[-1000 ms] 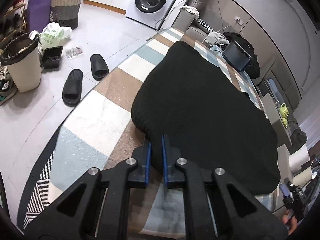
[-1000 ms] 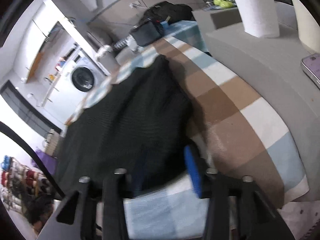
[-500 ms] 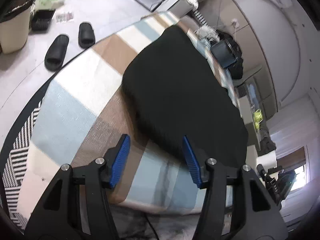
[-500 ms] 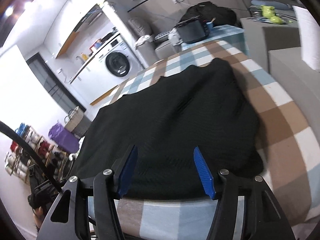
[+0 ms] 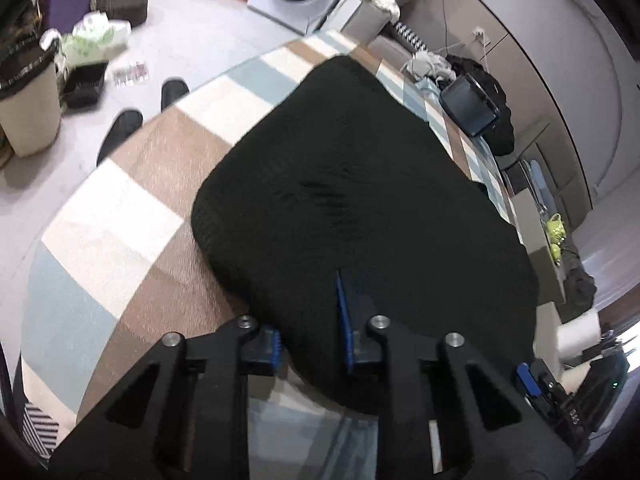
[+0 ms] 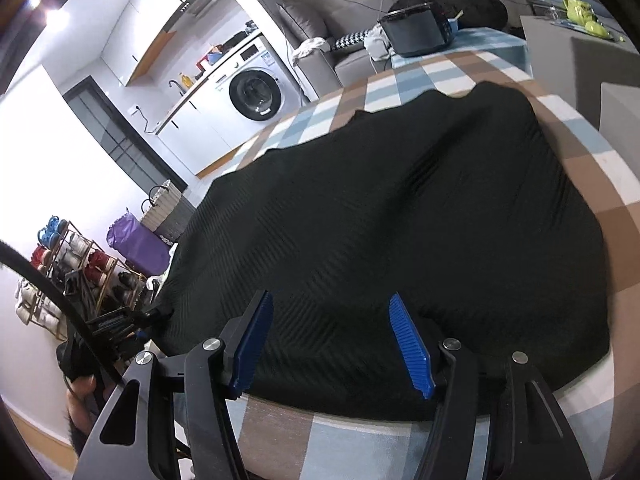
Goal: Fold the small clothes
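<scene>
A black knit garment (image 5: 360, 200) lies spread flat over a checked cloth (image 5: 132, 216) of brown, cream and pale blue squares that covers the surface; the garment fills most of the middle and reaches close to the near edge, with a strip of checked cloth showing in front of it in both wrist views. Its far edge is wavy and stops short of the far end of the cloth, where a dark box-like appliance (image 6: 416, 34) sits.

The left gripper (image 5: 310, 340) stands at the garment's near left corner. Its jaws are closing, with the garment's near hem lying between them; the right blue pad (image 5: 344, 316) sits over the black fabric and the left blue pad is at the hem's edge, largely hidden by it. A clear gap still shows between the pads, and whether they already press the fabric I cannot tell.

The right gripper (image 6: 332, 340) stands over the near edge of the same garment, further toward the near right corner. Its jaws are opening and stand well apart, the two blue pads (image 6: 408, 344) over the black knit with nothing pinched between them; the fabric lies flat beneath.

In the right wrist view the other gripper and a hand (image 6: 80, 392) show at the left, at the garment's near corner. A washing machine (image 6: 256, 96) stands beyond the far left of the surface, and black slippers (image 5: 120, 132) lie on the floor off the left edge
</scene>
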Tool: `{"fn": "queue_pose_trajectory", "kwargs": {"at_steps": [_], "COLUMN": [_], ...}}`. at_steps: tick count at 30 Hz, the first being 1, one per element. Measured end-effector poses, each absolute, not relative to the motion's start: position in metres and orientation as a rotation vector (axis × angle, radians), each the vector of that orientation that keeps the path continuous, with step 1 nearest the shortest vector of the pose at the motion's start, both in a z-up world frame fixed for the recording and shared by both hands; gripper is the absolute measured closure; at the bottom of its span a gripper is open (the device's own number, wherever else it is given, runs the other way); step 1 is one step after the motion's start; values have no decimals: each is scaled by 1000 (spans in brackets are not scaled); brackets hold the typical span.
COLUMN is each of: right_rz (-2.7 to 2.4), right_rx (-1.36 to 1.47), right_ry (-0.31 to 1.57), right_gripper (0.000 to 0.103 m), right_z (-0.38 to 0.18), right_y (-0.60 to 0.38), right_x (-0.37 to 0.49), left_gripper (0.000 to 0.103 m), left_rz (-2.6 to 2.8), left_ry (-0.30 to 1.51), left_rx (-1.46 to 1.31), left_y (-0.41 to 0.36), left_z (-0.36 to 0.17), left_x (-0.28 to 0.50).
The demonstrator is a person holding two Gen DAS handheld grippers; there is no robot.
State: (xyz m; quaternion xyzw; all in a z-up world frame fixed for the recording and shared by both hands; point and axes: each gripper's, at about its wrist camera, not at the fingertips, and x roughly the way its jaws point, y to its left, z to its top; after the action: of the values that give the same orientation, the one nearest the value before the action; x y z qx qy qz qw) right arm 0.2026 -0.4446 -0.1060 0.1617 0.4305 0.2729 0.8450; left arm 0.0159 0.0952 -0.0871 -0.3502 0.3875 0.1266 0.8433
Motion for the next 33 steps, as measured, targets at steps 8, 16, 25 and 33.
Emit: {"fn": "queue_pose_trajectory", "kwargs": {"at_steps": [8, 16, 25, 33], "right_rz": [534, 502, 430, 366], "right_rx": [364, 397, 461, 509], "right_ry": [900, 883, 824, 836], "right_gripper": [40, 40, 40, 40], "right_z": [-110, -109, -97, -98], "right_y": [-460, -476, -511, -544], "right_x": [201, 192, 183, 185], "left_gripper": [88, 89, 93, 85], "left_rz": [277, 194, -209, -466], "left_ry": [747, 677, 601, 874], "left_rx": [-571, -283, 14, 88], "left_y": [79, 38, -95, -175], "left_z": [-58, -10, 40, -13], "left_x": [17, 48, 111, 133]}}
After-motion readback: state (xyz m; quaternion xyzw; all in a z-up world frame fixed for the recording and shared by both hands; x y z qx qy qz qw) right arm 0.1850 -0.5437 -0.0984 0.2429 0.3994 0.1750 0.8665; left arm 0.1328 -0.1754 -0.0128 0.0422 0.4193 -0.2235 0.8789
